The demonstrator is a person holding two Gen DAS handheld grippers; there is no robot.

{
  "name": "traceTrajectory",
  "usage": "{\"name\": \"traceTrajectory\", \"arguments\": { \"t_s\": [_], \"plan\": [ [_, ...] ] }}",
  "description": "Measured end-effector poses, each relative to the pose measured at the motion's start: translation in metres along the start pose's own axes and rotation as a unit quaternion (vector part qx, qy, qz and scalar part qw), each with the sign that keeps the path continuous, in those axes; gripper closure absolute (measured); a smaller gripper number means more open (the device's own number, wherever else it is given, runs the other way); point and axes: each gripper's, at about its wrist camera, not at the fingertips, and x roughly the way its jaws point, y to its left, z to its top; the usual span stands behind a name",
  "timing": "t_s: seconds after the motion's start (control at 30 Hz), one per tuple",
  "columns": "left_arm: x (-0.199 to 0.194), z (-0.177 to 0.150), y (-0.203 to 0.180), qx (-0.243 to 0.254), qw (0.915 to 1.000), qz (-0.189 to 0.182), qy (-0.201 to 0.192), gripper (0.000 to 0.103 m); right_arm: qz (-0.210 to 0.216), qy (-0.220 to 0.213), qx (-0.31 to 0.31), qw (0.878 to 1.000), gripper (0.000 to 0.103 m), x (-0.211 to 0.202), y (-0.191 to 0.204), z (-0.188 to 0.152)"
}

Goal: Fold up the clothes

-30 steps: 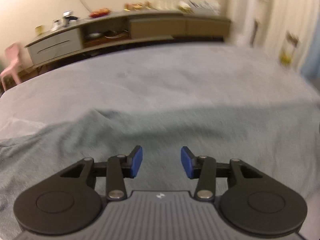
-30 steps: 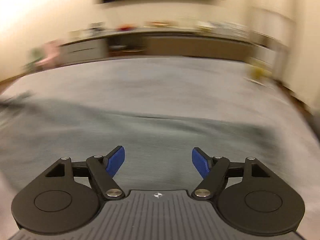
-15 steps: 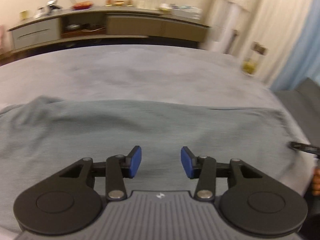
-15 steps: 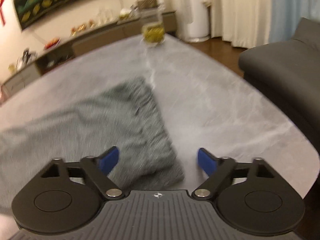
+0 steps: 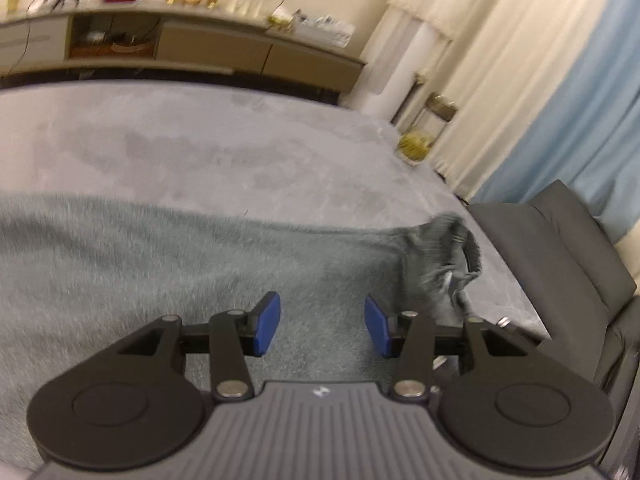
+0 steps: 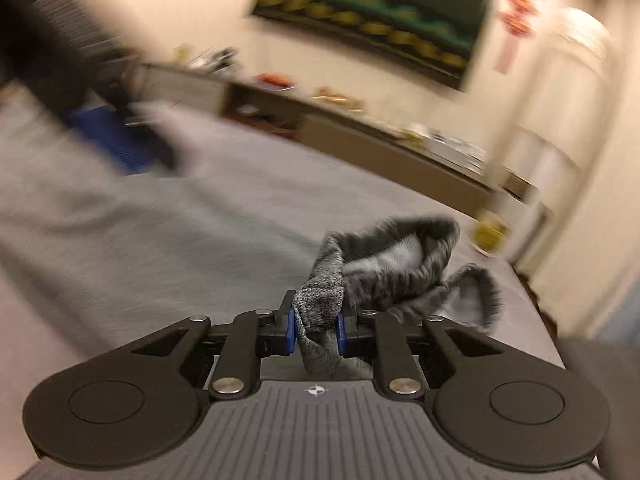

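A: What's different from a moment ago?

B: The right gripper (image 6: 316,330) has just been closing, and now its fingers (image 6: 286,330) pinch a bunched corner of the grey knit garment (image 6: 396,268). Half a second back that corner lay flat between wide fingers; now it stands up past the fingertips, its edge curled so the paler inside shows.

A: And the other one?

B: The left gripper (image 5: 322,330) has opened slightly and stands at a middling width with nothing between its fingers (image 5: 266,330). The garment (image 5: 160,264) lies spread on the grey bed (image 5: 200,140) just under and ahead of them, the lifted corner off to their right.

A: So what does that mean for the fold?

B: I'd judge one corner is secured. The left still needs its own hold on an edge before the cloth can be carried over.
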Motion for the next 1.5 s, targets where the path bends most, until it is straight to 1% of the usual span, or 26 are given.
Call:
{"name": "traceTrajectory", "arguments": {
  "t_s": [0.03, 0.07, 0.13, 0.17, 0.2, 0.23, 0.33, 0.4, 0.47, 0.57, 0.63, 0.67, 0.7, 0.73, 0.77, 0.8, 0.83, 0.9, 1.03, 1.1, 1.2, 1.3, 1.37, 1.43, 1.47, 1.5],
  "plan": [
    [0.005, 0.000, 0.002, -0.006, 1.0000, -0.003, 0.006, 0.055, 0.001, 0.004, -0.016, 1.000, 0.082, 0.002, 0.007, 0.000],
    [0.010, 0.000, 0.003, -0.012, 0.9999, -0.005, 0.012, 0.055, 0.006, 0.009, -0.019, 1.000, 0.075, 0.004, 0.007, 0.001],
    [0.020, 0.003, 0.000, -0.016, 0.9996, -0.012, 0.018, 0.050, 0.028, 0.013, 0.013, 0.999, 0.050, 0.000, -0.008, 0.000],
    [0.026, 0.005, -0.003, -0.016, 0.9995, -0.017, 0.022, 0.049, 0.041, 0.008, 0.036, 0.998, 0.030, -0.006, -0.018, -0.001],
    [0.033, 0.007, -0.009, -0.012, 0.9994, -0.019, 0.027, 0.048, 0.049, -0.002, 0.061, 0.997, 0.022, -0.014, -0.030, -0.003],
    [0.039, 0.009, -0.015, -0.006, 0.9994, -0.019, 0.029, 0.047, 0.049, -0.015, 0.093, 0.994, 0.021, -0.023, -0.046, -0.005],
    [0.053, 0.013, -0.040, 0.026, 0.9991, -0.018, 0.029, 0.047, 0.038, -0.032, 0.180, 0.982, 0.021, -0.033, -0.087, -0.017],
    [0.062, 0.017, -0.061, 0.046, 0.9983, -0.028, 0.025, 0.047, 0.035, -0.028, 0.208, 0.977, 0.021, -0.035, -0.103, -0.027],
    [0.073, 0.021, -0.084, 0.067, 0.9964, -0.042, 0.030, 0.047, 0.050, -0.016, 0.196, 0.979, 0.021, -0.031, -0.101, -0.030],
    [0.102, 0.023, -0.117, 0.108, 0.9912, -0.045, 0.062, 0.043, 0.050, 0.007, 0.145, 0.988, 0.025, -0.024, -0.083, -0.031],
    [0.124, 0.022, -0.135, 0.129, 0.9878, -0.032, 0.080, 0.043, 0.043, 0.022, 0.129, 0.990, 0.039, -0.019, -0.076, -0.033],
    [0.134, 0.021, -0.143, 0.141, 0.9855, -0.028, 0.091, 0.043, 0.043, 0.029, 0.130, 0.990, 0.056, -0.016, -0.076, -0.033],
    [0.143, 0.018, -0.148, 0.146, 0.9839, -0.026, 0.100, 0.043, 0.043, 0.036, 0.132, 0.990, 0.067, -0.013, -0.077, -0.034],
    [0.148, 0.015, -0.150, 0.147, 0.9830, -0.026, 0.107, 0.047, 0.044, 0.039, 0.134, 0.989, 0.069, -0.012, -0.078, -0.035],
    [0.151, 0.011, -0.153, 0.153, 0.9818, -0.025, 0.110, 0.053, 0.045, 0.040, 0.136, 0.989, 0.079, -0.012, -0.080, -0.037],
    [0.149, 0.009, -0.154, 0.156, 0.9818, -0.023, 0.106, 0.082, 0.046, 0.038, 0.138, 0.989, 0.084, -0.012, -0.081, -0.037],
    [0.144, 0.009, -0.152, 0.153, 0.9830, -0.023, 0.098, 0.099, 0.047, 0.037, 0.140, 0.988, 0.084, -0.012, -0.082, -0.037],
    [0.133, 0.008, -0.150, 0.148, 0.9852, -0.023, 0.084, 0.100, 0.053, 0.028, 0.145, 0.988, 0.087, -0.014, -0.085, -0.036],
    [0.080, 0.014, -0.126, 0.107, 0.9933, -0.024, 0.037, 0.100, 0.090, -0.015, 0.162, 0.983, 0.090, -0.029, -0.083, -0.028],
    [0.056, 0.015, -0.109, 0.090, 0.9958, 0.004, 0.015, 0.099, 0.116, -0.031, 0.169, 0.978, 0.091, -0.035, -0.078, -0.023],
    [0.065, 0.008, -0.087, 0.096, 0.9930, 0.056, 0.041, 0.097, 0.126, -0.010, 0.142, 0.982, 0.091, -0.028, -0.059, -0.016],
    [0.081, -0.003, -0.078, 0.099, 0.9906, 0.051, 0.080, 0.089, 0.125, 0.026, 0.115, 0.985, 0.091, -0.021, -0.042, -0.015],
    [0.074, -0.005, -0.074, 0.087, 0.9929, 0.038, 0.071, 0.081, 0.122, 0.032, 0.115, 0.985, 0.091, -0.021, -0.041, -0.015],
    [0.063, 0.001, -0.070, 0.074, 0.9958, 0.019, 0.050, 0.060, 0.119, 0.017, 0.128, 0.984, 0.088, -0.027, -0.046, -0.013],
    [0.058, 0.006, -0.068, 0.068, 0.9968, 0.016, 0.038, 0.057, 0.114, 0.007, 0.132, 0.985, 0.079, -0.031, -0.048, -0.011],
    [0.053, 0.012, -0.066, 0.064, 0.9974, 0.021, 0.024, 0.054, 0.108, -0.004, 0.134, 0.985, 0.061, -0.032, -0.048, -0.010]
  ]
}}
